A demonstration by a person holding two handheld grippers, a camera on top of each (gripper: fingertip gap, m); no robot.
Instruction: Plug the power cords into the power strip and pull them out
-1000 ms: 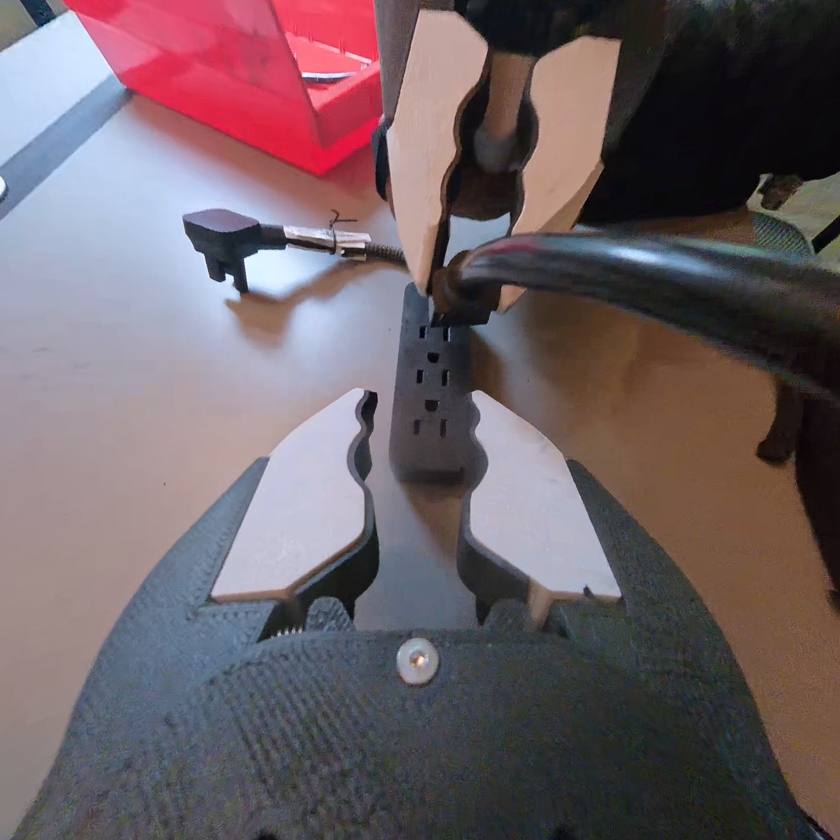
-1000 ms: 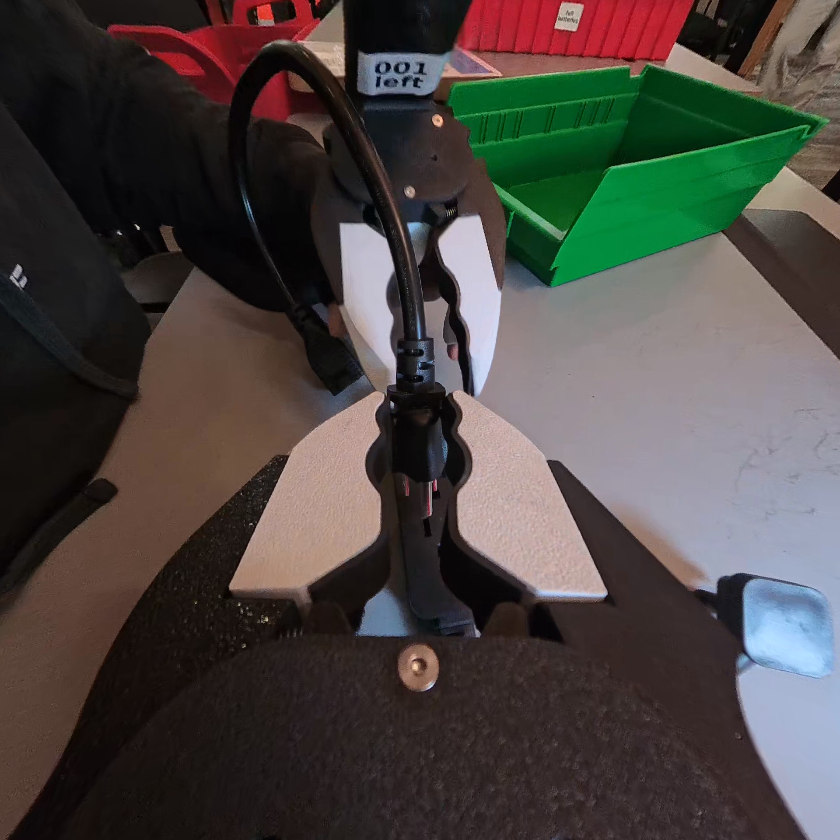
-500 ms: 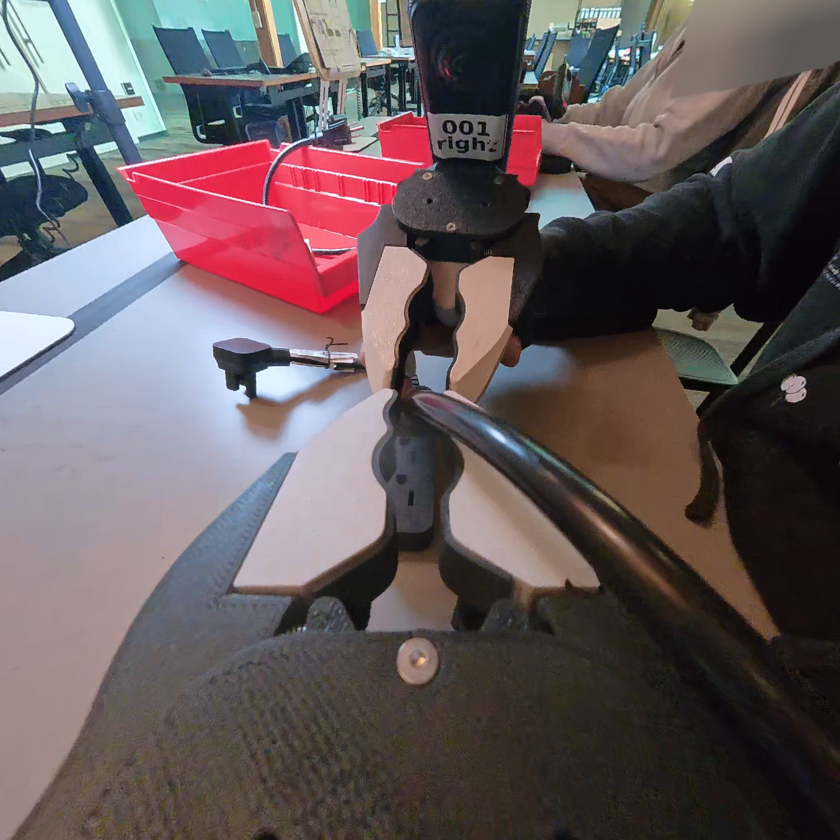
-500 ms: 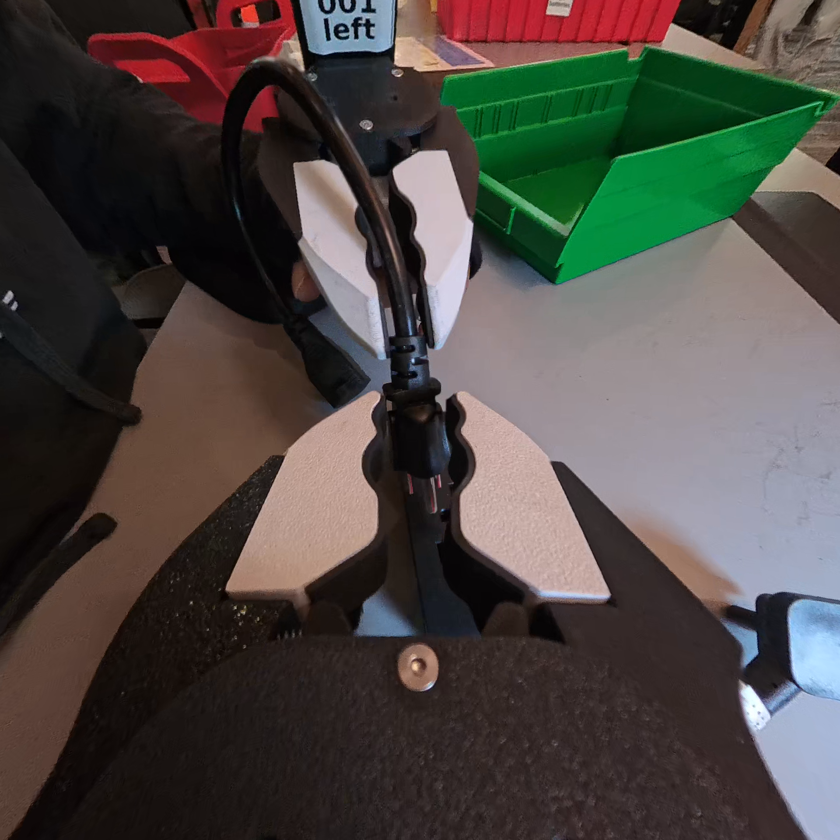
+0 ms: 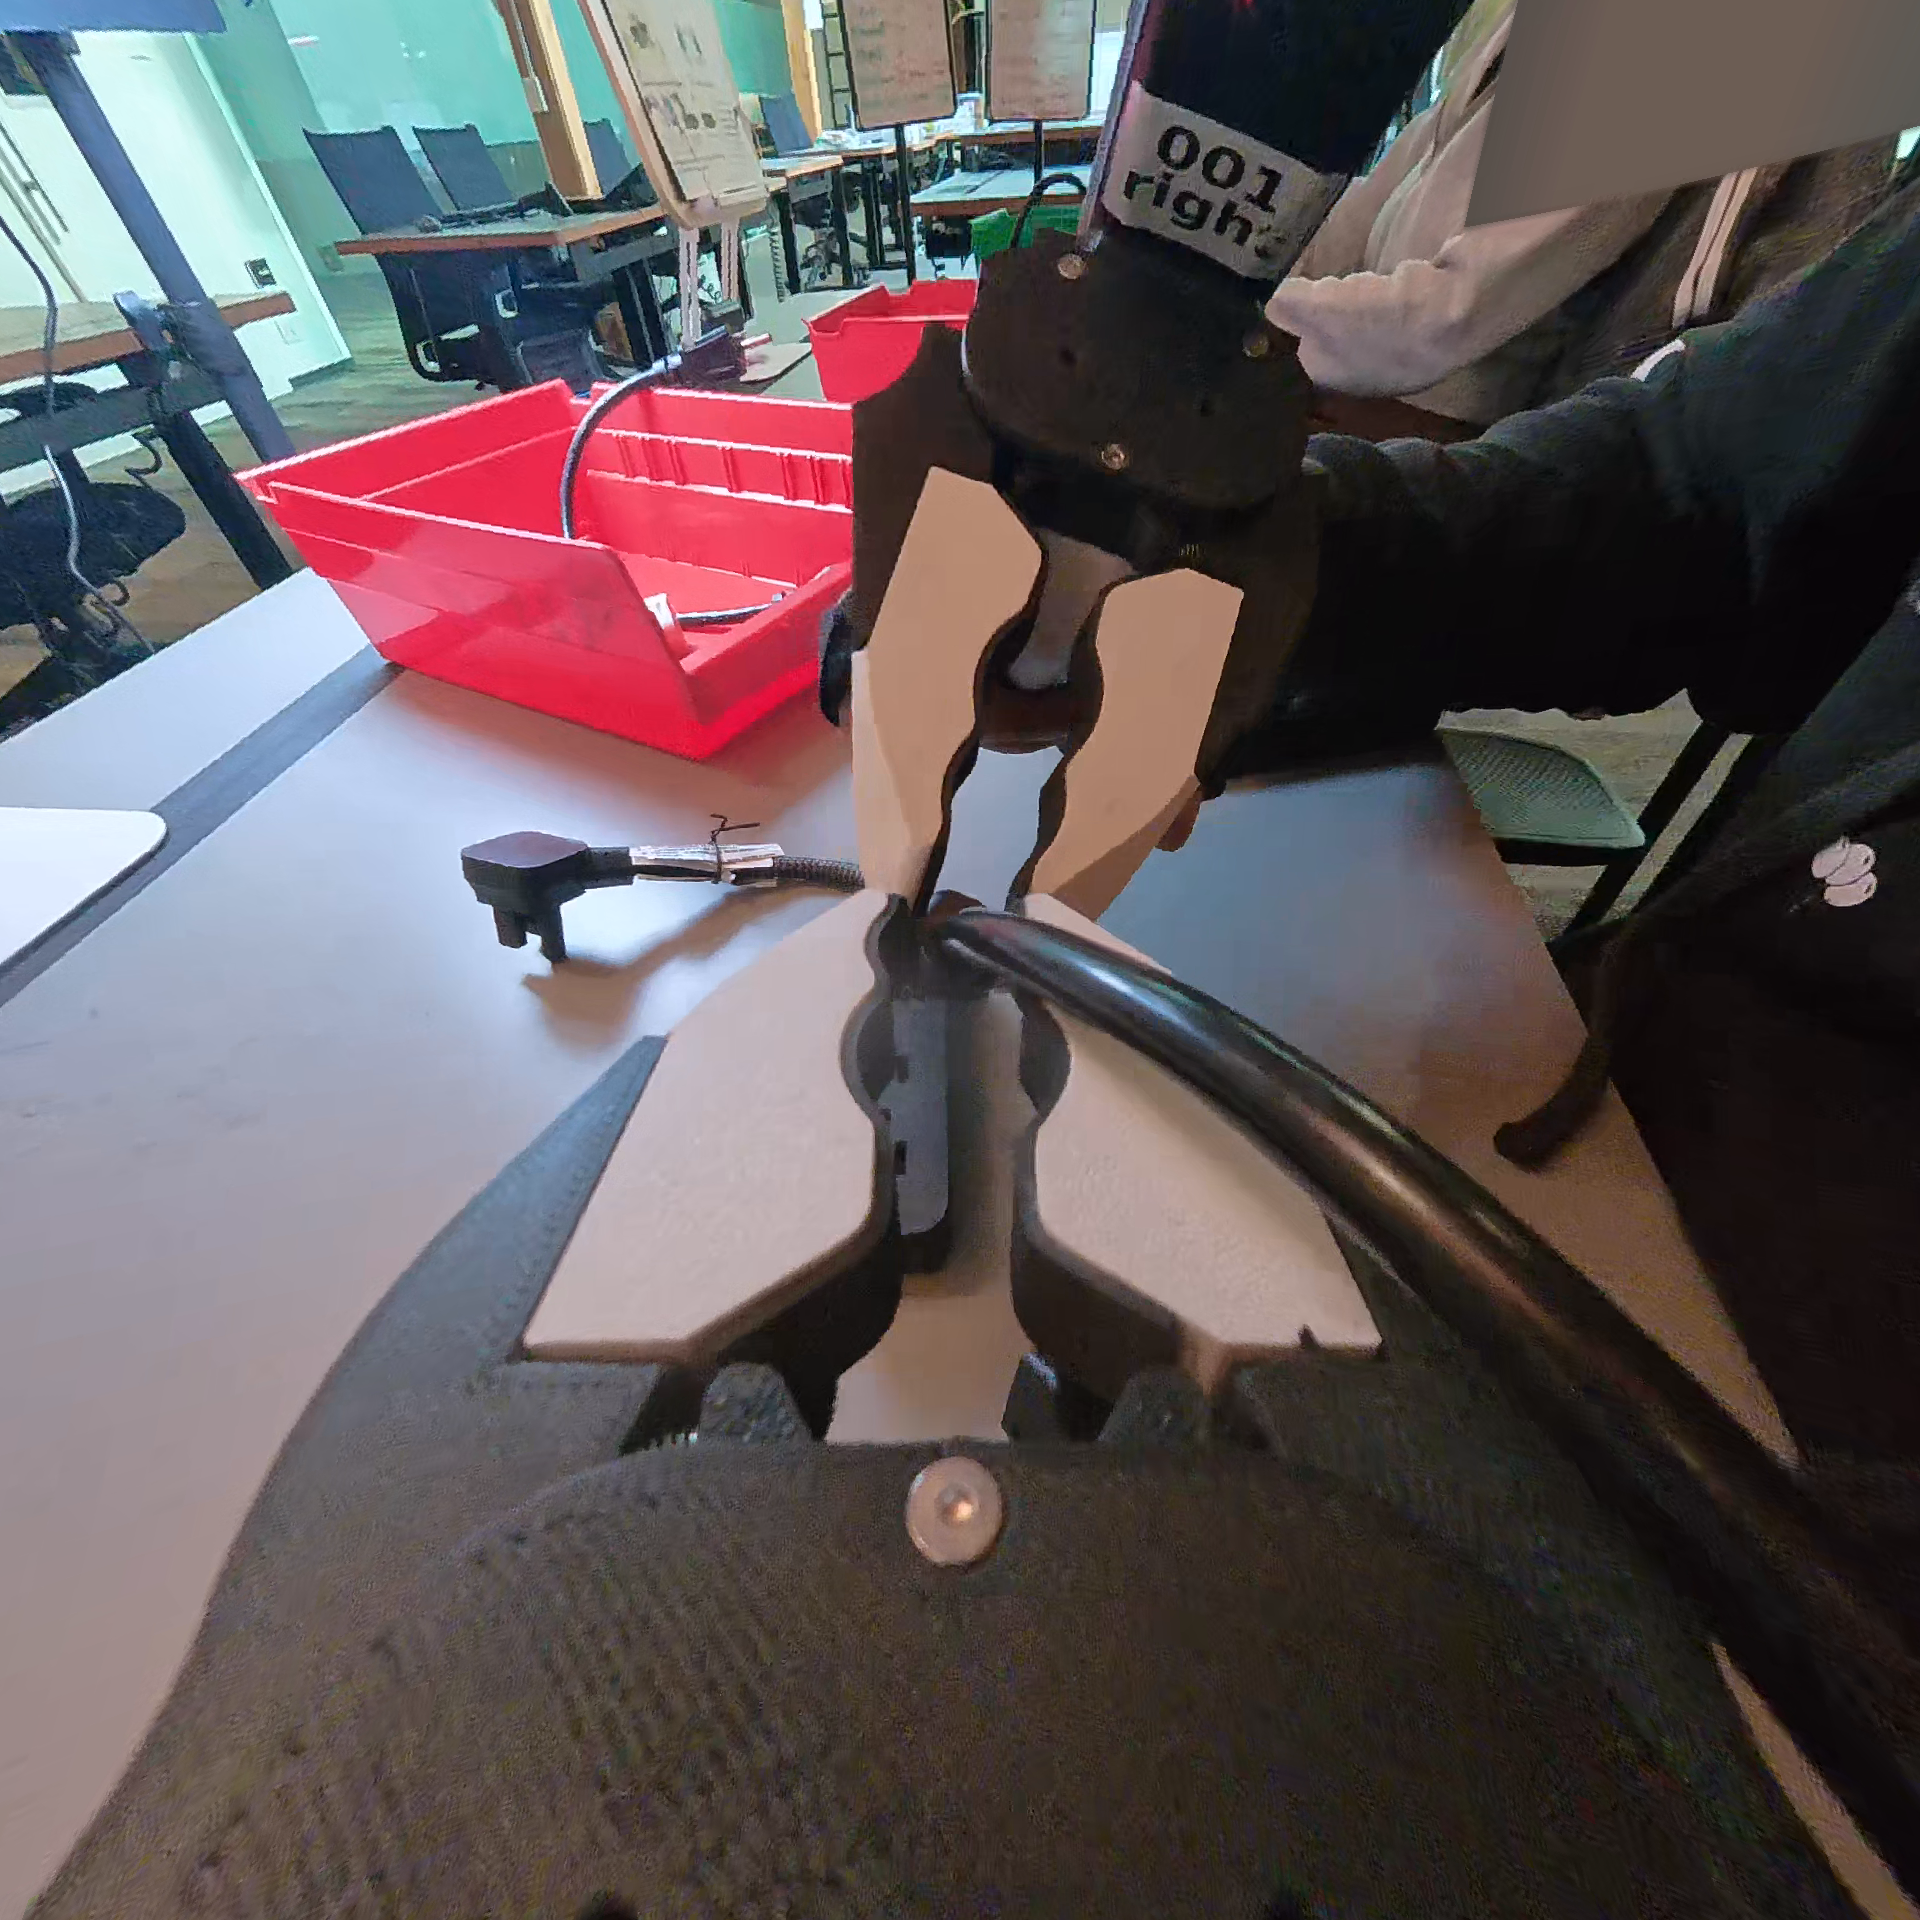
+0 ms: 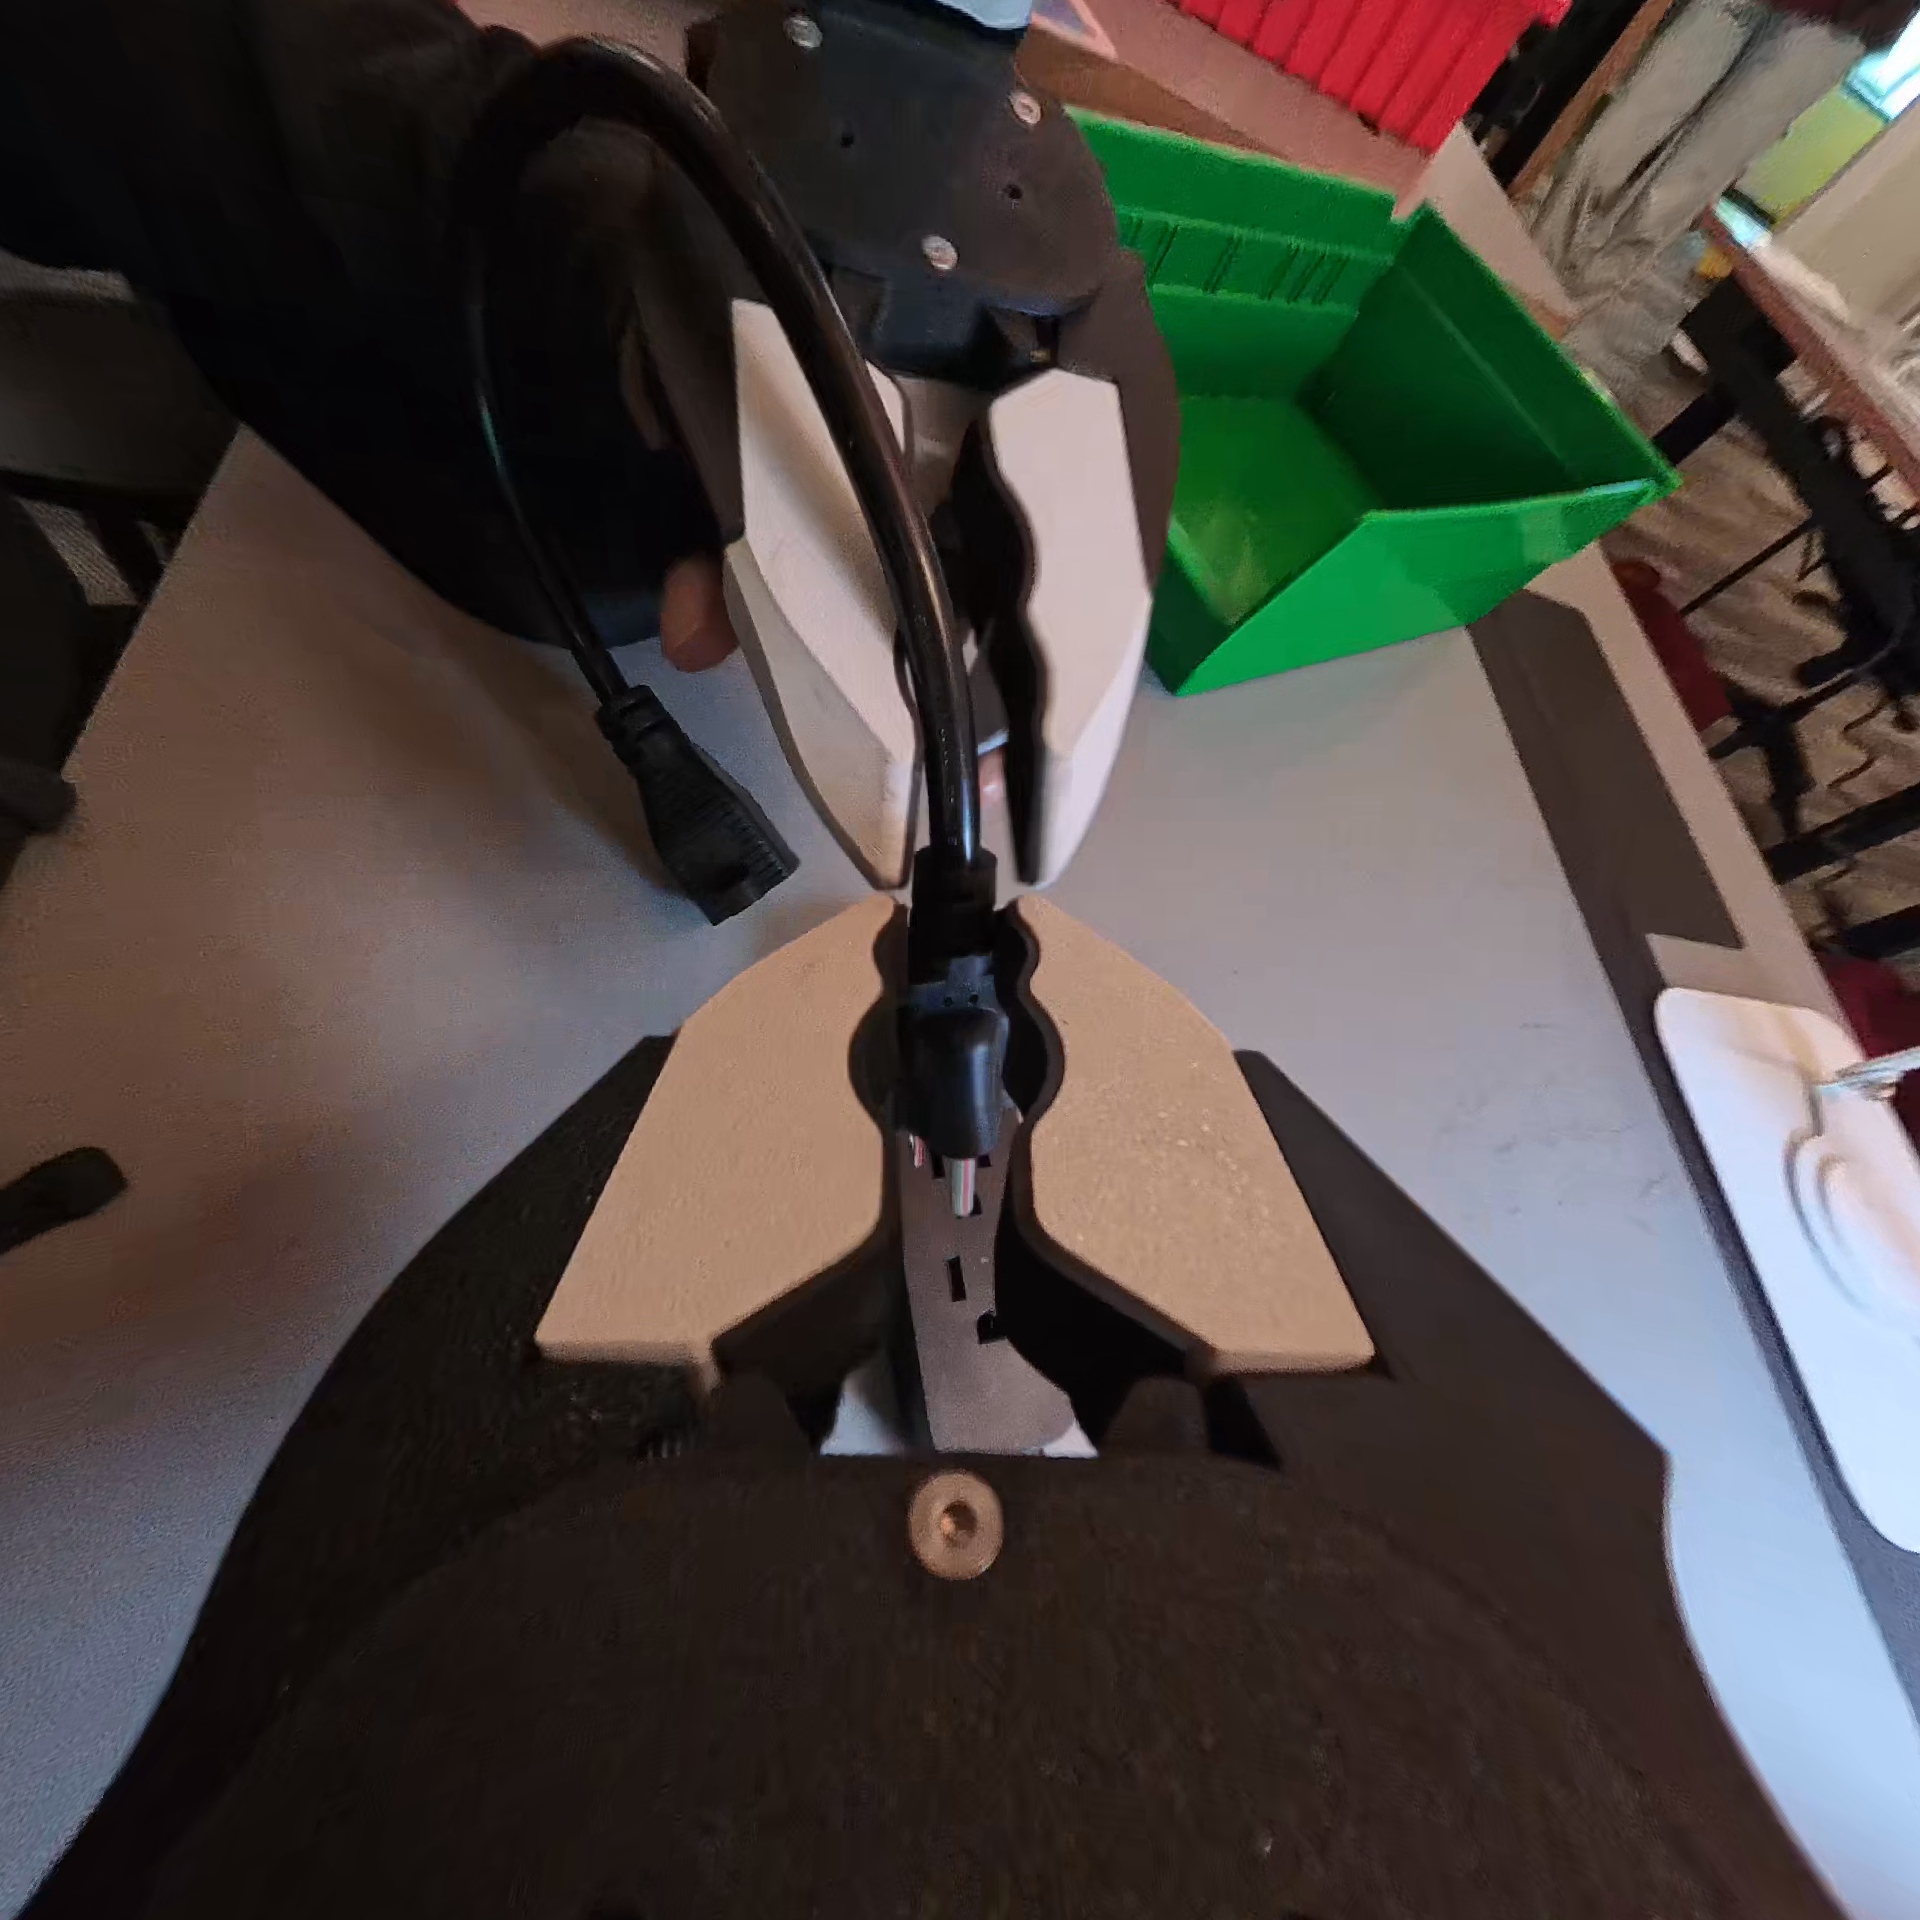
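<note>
A dark grey power strip (image 5: 920, 1122) lies between the fingers of my left gripper (image 5: 956, 914), which is closed on its far end. The strip looks rolled towards the left finger. My right gripper (image 6: 956, 904) is shut on a black plug (image 6: 951, 1049). The plug's prongs (image 6: 961, 1184) show bare above the strip's sockets (image 6: 956, 1320). The plug's black cord (image 5: 1299, 1091) arcs away over the left gripper (image 6: 956, 862) and ends in a black connector (image 6: 696, 821) on the table. The right gripper (image 5: 971, 894) faces me tip to tip in the left wrist view.
A second black plug on a braided cable (image 5: 520, 868) lies on the table. A red bin (image 5: 582, 582) stands behind it. A green bin (image 6: 1351, 436) stands at the far right. A white pad (image 6: 1818, 1195) lies at the table's edge. Black sleeves hold both grippers. Both grippers' tips are close together, under 4 cm apart. My right tips are roughly 10 centimeters from the black connector (image 6: 696, 821).
My left jaws stood wide around the flat strip and have closed in on it. The left view has tilted up and the strip has rolled. My right gripper has kept the plug throughout.
</note>
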